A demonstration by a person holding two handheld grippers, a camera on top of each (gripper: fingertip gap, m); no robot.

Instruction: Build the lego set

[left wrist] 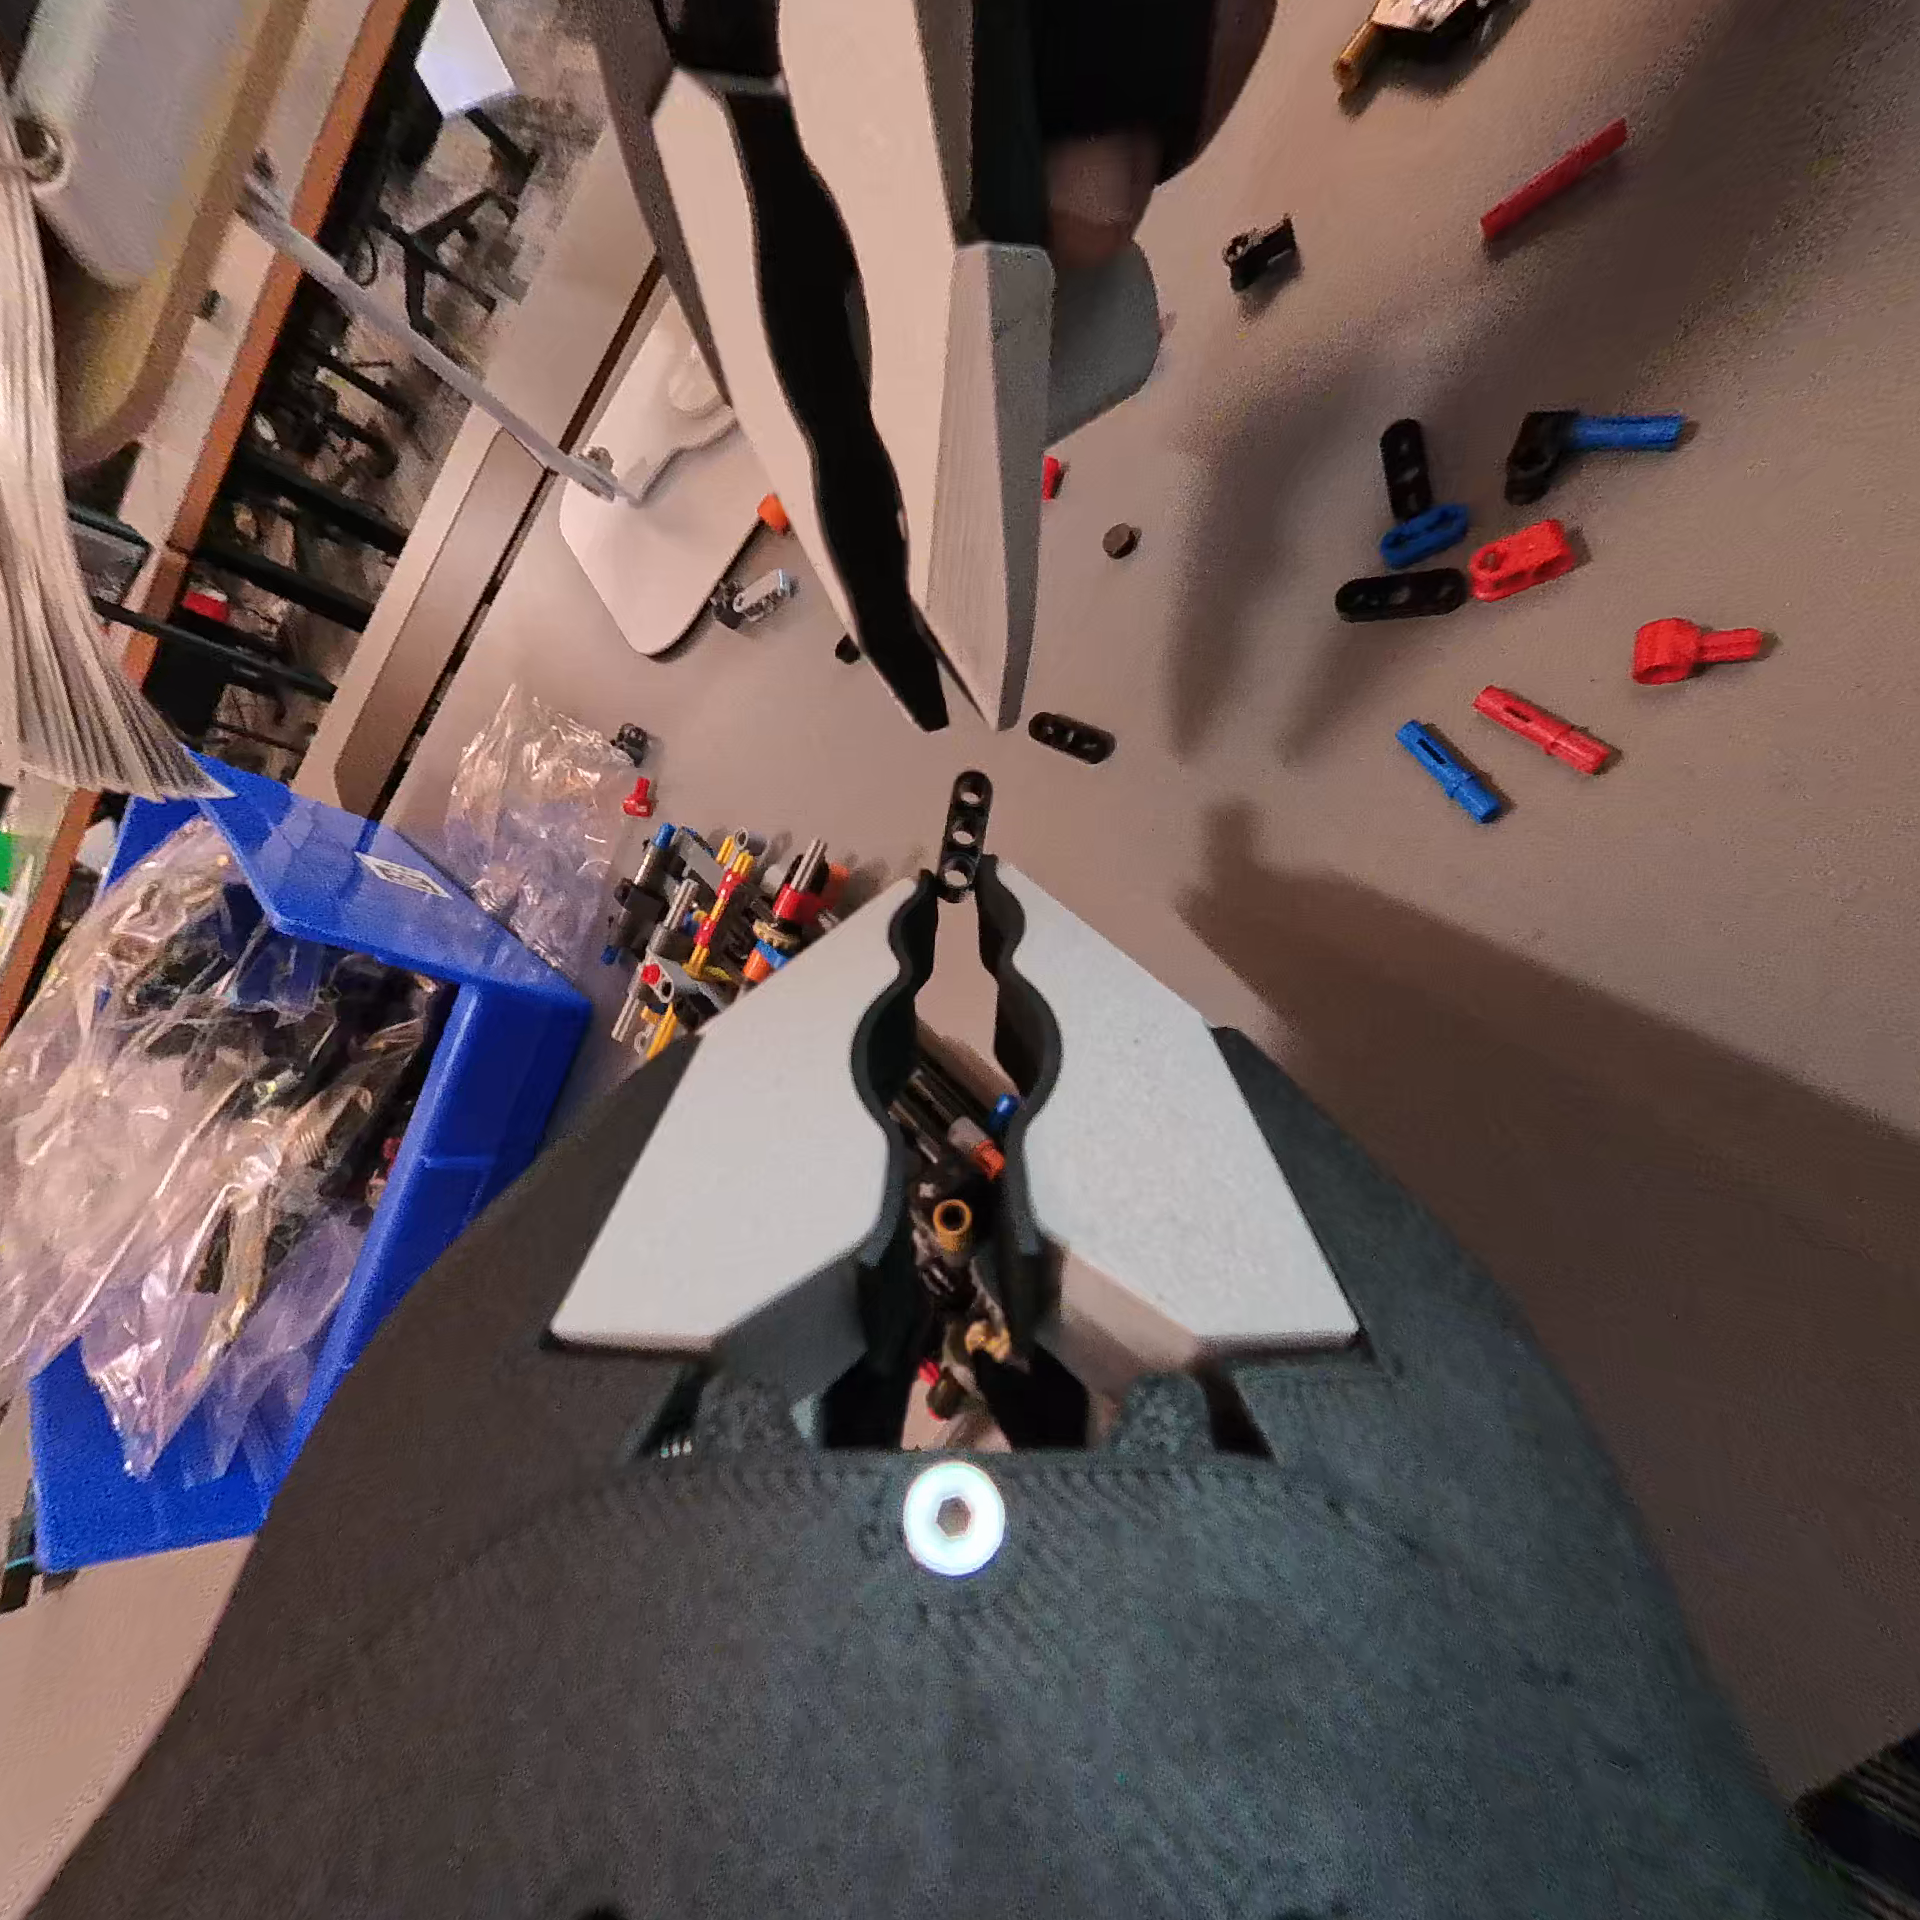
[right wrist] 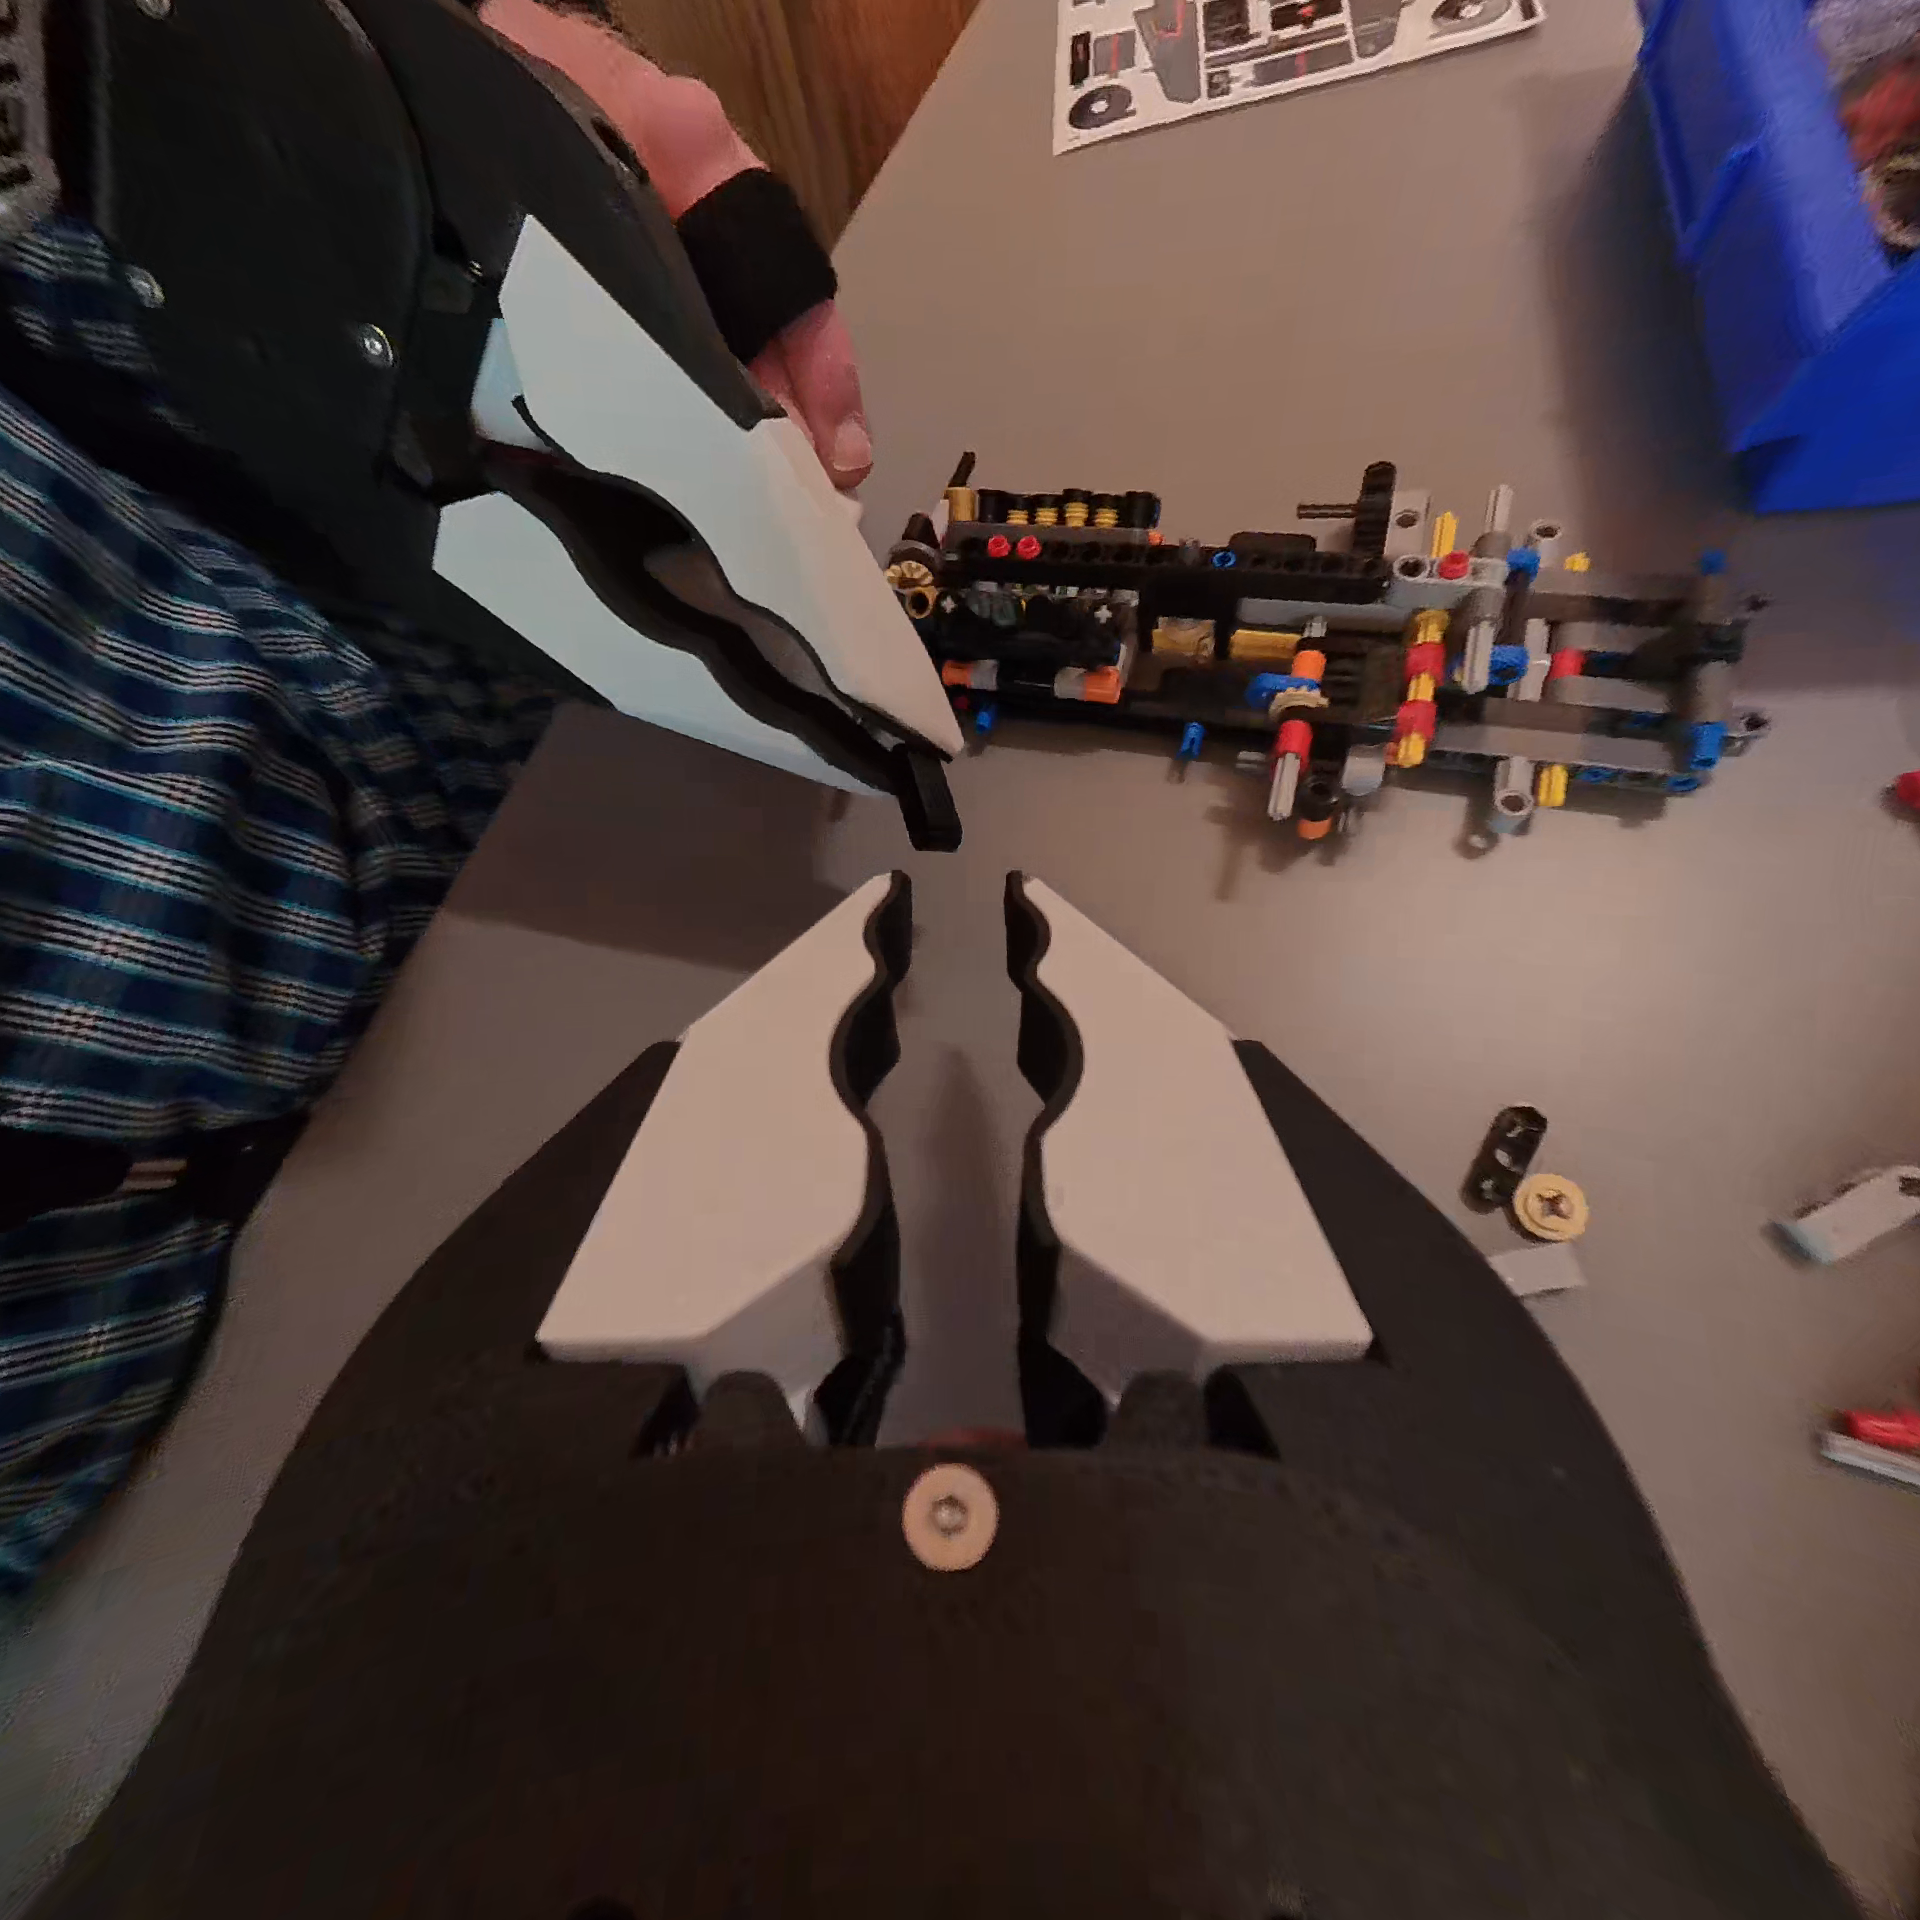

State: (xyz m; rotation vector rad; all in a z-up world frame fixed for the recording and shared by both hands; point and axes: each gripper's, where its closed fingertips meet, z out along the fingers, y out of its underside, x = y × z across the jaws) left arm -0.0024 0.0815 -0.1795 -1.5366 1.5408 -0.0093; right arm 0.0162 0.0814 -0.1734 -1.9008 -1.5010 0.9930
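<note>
At the left of the left wrist view, a blue bin (left wrist: 447,1122) is seen holding clear plastic bags (left wrist: 156,1143) of unopened parts. Right of it, a partly built chassis (left wrist: 717,935) lies on the bench (left wrist: 1558,1143), so the build is judged well begun but unfinished. At frame centre, the left tool (left wrist: 958,883) is clamped on a short black beam (left wrist: 964,831). Toward the right, loose red, blue and black pieces (left wrist: 1507,561) are left unfitted. In the right wrist view, the right tool (right wrist: 956,894) is held apart, empty, just below the beam.
</note>
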